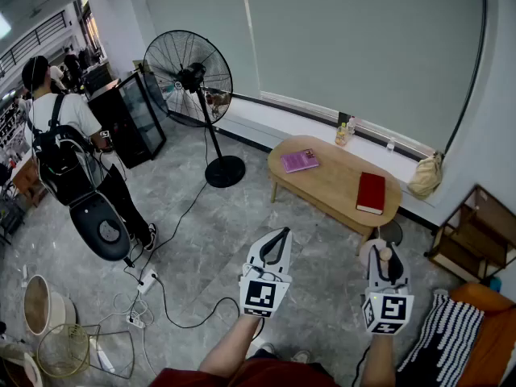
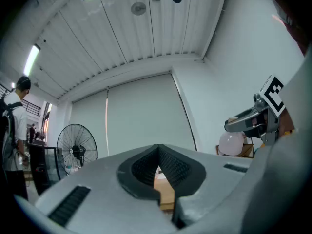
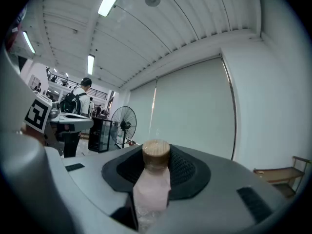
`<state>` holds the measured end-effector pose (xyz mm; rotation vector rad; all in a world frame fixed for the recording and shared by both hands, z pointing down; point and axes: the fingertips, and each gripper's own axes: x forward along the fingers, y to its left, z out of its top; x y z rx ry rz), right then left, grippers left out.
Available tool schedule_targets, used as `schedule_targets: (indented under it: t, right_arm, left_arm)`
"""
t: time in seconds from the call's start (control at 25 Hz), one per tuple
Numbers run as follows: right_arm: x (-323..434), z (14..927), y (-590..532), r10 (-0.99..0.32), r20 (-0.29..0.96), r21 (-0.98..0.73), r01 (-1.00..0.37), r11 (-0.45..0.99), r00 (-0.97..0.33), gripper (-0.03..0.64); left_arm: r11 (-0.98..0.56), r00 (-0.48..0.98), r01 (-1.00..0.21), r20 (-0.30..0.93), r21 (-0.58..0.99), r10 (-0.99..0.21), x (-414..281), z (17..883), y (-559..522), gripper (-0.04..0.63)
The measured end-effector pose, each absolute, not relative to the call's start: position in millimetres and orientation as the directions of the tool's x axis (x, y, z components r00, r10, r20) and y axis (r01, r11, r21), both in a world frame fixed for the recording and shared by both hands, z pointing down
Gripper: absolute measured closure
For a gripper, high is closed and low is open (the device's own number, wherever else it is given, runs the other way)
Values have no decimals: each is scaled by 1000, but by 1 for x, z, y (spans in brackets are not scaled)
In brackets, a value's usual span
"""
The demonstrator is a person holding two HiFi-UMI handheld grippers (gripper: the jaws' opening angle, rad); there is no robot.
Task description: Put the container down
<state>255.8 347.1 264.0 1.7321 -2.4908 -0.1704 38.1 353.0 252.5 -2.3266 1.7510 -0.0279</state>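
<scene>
The container [image 3: 152, 184] is a pale pink bottle with a wood-coloured cap. It stands upright between the pads of my right gripper [image 3: 157, 165], which is shut on it. In the head view that right gripper [image 1: 386, 258] is held in the air at the lower right, with the container's cap [image 1: 385, 254] showing between its jaws. My left gripper [image 1: 279, 237] hangs beside it to the left, shut with nothing in it. In the left gripper view its tips [image 2: 158, 149] meet, and the right gripper [image 2: 251, 122] with the container [image 2: 230, 143] shows at the right.
A low wooden table [image 1: 334, 185] ahead carries a pink book [image 1: 299, 160] and a red book [image 1: 371, 192]. A standing fan [image 1: 190, 77] is at the left. A person with a backpack [image 1: 66, 139] stands far left. Cables [image 1: 153, 289] cross the floor. A shelf [image 1: 476, 232] and striped cushion [image 1: 446, 337] are at right.
</scene>
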Motion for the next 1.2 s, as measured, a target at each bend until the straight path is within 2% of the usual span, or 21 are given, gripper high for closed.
schedule_targets:
  t: [0.72, 1.2]
  right_arm:
    - [247, 257, 391, -938, 16, 126, -930, 346, -346, 485]
    - [306, 270, 394, -938, 14, 85, -934, 347, -347, 485]
  left_arm:
    - [-257, 294, -940, -151, -222, -944, 36, 234, 393, 591]
    - [-293, 318, -938, -125, -185, -940, 91, 246, 400, 591]
